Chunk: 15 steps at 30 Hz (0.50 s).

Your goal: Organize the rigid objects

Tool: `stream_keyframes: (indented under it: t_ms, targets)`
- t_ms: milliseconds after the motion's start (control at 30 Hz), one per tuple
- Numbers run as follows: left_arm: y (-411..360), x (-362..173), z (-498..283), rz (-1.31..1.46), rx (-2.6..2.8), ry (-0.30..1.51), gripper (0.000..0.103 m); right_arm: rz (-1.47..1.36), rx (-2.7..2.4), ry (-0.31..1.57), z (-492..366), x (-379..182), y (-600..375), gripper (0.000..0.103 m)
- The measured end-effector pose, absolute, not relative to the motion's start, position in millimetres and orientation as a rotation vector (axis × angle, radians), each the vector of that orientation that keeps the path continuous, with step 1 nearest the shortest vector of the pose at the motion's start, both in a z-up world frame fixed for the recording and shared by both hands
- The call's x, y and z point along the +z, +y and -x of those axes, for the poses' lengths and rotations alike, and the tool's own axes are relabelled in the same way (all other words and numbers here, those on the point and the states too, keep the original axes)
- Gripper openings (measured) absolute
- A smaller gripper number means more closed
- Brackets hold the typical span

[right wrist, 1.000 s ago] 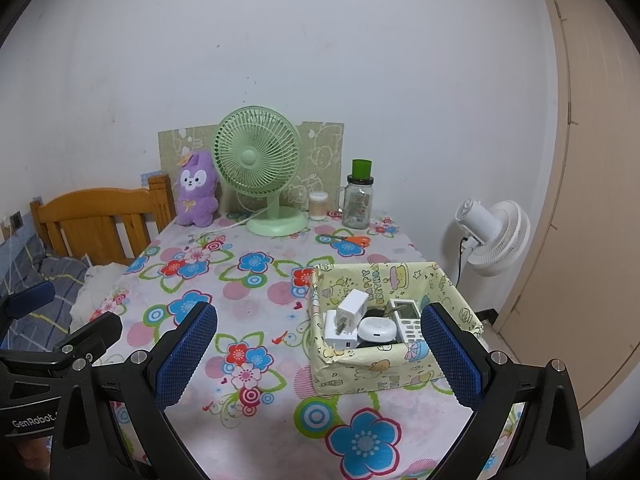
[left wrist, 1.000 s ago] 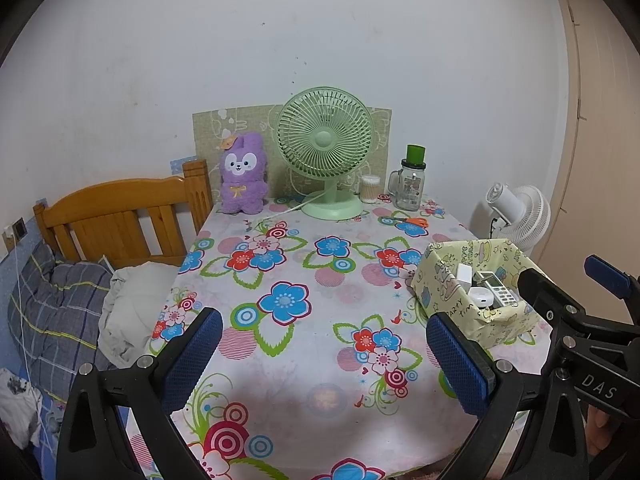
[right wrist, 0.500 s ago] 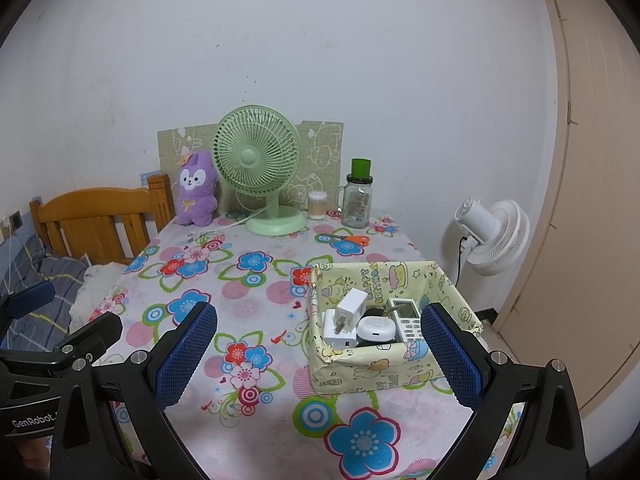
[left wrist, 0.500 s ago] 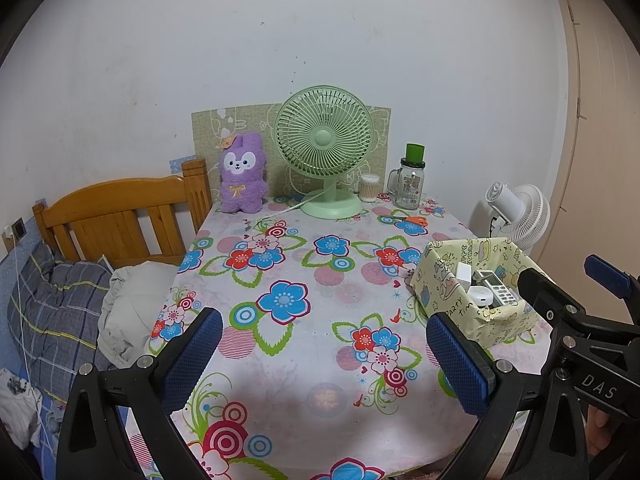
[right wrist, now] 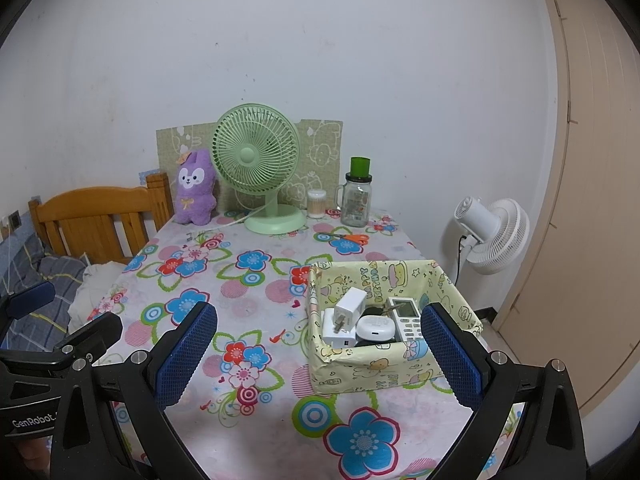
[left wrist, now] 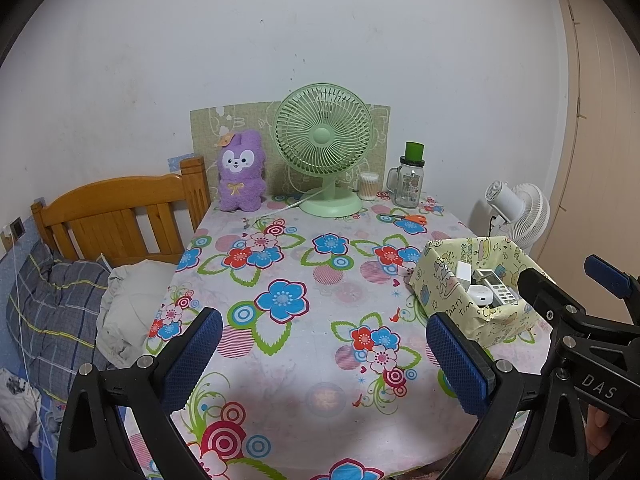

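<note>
A yellow patterned box (right wrist: 390,372) sits on the floral tablecloth at the near right; it also shows in the left wrist view (left wrist: 456,308). Inside lie white chargers (right wrist: 344,320), a white round case (right wrist: 375,327) and a white remote (right wrist: 406,320). My right gripper (right wrist: 318,354) is open and empty, held above the table just in front of the box. My left gripper (left wrist: 324,354) is open and empty over the near middle of the table, left of the box. Orange-handled scissors (right wrist: 346,237) lie on the cloth behind the box.
At the back stand a green desk fan (right wrist: 260,168), a purple plush (right wrist: 195,188), a cotton-swab jar (right wrist: 316,203) and a glass jar with green lid (right wrist: 356,196). A wooden bed frame (left wrist: 116,216) with bedding is left. A white floor fan (right wrist: 492,232) and door are right.
</note>
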<state>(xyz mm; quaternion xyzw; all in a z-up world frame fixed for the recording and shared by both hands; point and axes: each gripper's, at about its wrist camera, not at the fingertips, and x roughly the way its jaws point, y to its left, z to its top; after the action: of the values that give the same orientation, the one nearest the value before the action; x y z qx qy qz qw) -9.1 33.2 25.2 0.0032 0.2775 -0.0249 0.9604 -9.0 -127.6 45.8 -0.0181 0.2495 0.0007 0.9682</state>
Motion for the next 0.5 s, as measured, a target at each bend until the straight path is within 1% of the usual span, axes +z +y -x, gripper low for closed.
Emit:
stream_keyframes:
  t_ms: [500]
  targets:
    - [32.0,24.3,6.5,-0.007,-0.052,0.565,0.103,0.04,0.0,0.508,5.3,42.7,-127.8,0.103]
